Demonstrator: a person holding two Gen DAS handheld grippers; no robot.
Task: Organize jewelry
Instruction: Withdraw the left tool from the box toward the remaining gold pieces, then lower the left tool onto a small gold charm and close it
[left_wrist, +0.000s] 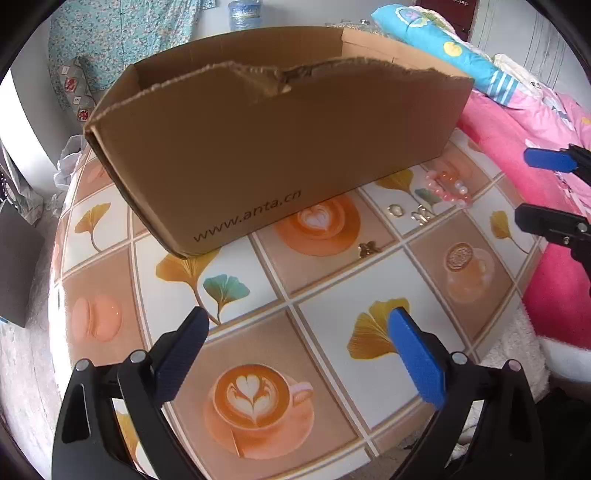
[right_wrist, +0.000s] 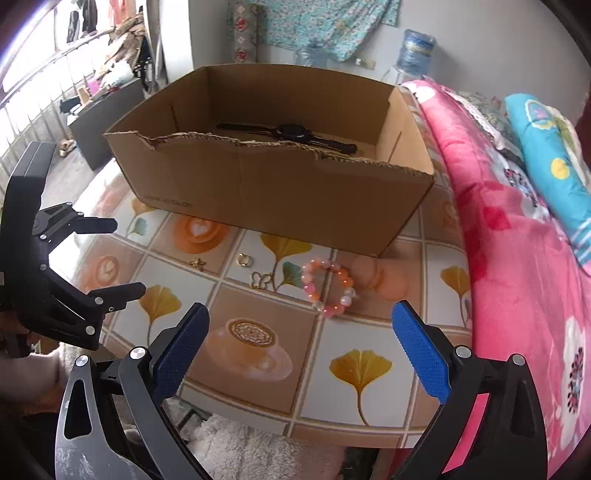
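Observation:
An open cardboard box stands on the patterned table, with a black watch lying inside. In front of it lie a pink and orange bead bracelet, a gold butterfly piece, a small ring and a small gold earring. In the left wrist view the box fills the middle, with the bracelet, the ring and the gold earring to its right. My left gripper is open and empty above the table. My right gripper is open and empty, just short of the bracelet.
A pink quilt and a blue pillow lie on the right of the table. Water jugs stand behind the box. The left gripper shows at the left of the right wrist view, the right gripper at the right of the left wrist view.

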